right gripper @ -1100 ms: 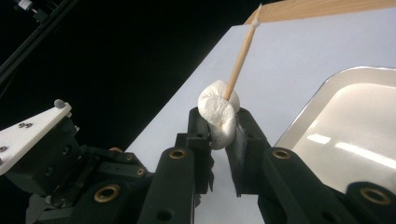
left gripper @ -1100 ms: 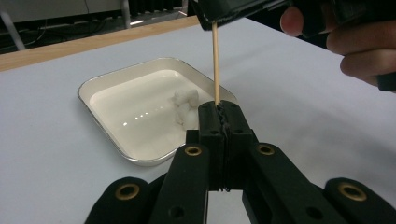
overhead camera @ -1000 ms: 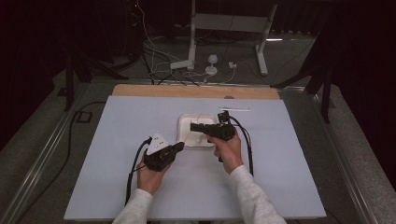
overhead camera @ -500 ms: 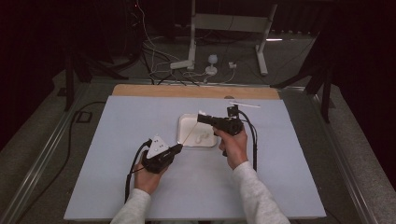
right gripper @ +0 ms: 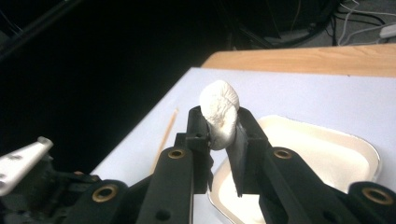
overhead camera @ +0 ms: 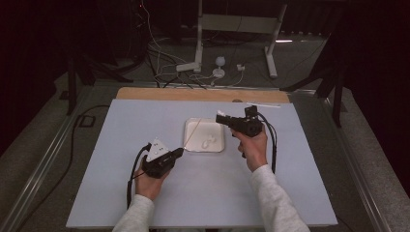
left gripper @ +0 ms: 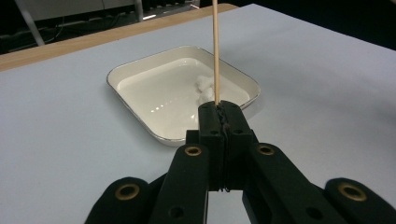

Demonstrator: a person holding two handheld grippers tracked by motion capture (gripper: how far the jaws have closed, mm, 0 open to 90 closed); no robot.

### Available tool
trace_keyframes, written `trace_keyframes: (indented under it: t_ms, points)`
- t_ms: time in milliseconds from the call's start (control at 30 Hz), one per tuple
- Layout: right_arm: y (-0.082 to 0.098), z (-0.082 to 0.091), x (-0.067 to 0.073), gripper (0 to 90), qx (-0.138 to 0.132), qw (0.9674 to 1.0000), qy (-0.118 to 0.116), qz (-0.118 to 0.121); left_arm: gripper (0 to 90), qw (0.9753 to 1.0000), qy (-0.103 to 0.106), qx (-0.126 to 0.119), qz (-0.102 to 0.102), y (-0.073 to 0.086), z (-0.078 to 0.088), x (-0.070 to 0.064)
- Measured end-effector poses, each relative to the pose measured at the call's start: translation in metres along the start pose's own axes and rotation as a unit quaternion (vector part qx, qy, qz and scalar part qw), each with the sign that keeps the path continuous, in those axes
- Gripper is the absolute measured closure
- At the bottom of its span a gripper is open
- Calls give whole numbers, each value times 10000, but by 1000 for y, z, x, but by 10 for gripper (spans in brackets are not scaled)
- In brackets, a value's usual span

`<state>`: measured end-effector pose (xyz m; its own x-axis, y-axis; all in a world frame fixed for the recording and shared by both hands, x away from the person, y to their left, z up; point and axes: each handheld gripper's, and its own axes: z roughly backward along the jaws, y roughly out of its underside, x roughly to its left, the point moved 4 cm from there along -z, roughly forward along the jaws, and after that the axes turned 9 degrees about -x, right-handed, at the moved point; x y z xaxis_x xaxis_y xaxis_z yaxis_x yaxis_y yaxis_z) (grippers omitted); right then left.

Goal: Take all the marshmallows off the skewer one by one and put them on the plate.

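**Marshmallow and skewer held over the tray**

Pale blue counter [overhead camera: 121, 145] carries a white tray [overhead camera: 193, 145] at frame centre. Right tongs [right gripper: 219, 122], right of centre, pinch a marshmallow [right gripper: 219, 112] above it. Left tongs [left gripper: 219, 112], lower left, are clamped on a wooden skewer [left gripper: 215, 46].

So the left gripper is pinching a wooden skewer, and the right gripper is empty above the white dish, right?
Not quite. The right gripper is not empty: the right gripper view shows it shut on a white marshmallow. The left gripper does pinch the wooden skewer, near the white dish.
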<state>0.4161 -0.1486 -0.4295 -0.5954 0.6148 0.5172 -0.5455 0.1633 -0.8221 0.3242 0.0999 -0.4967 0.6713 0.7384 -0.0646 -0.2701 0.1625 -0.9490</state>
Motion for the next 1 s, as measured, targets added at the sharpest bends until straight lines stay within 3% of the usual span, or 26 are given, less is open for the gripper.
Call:
trace_keyframes:
  t_ms: [233,500,600,733,833,900,1000]
  points:
    - [13,-5,-8,766,285,9988,315,260,900,9999,-67,-18,140,0,0,3]
    - [30,-10,-20,763,576,9962,554,334,900,9998,-67,15,193,-1,-6,-1]
    - [38,-13,-25,758,720,9943,667,408,900,9997,-86,31,220,-2,-7,0]
    - [50,-19,-29,753,1042,9892,811,632,900,9993,-145,43,343,-5,-10,2]
    - [56,-23,-30,747,1178,9873,841,650,900,9989,-167,70,423,-7,-14,4]
    - [59,-25,-31,709,1228,9861,890,673,900,9988,-162,81,446,-8,-16,4]
    - [63,-28,-34,559,1293,9848,966,639,900,9988,-153,86,453,-11,-19,4]
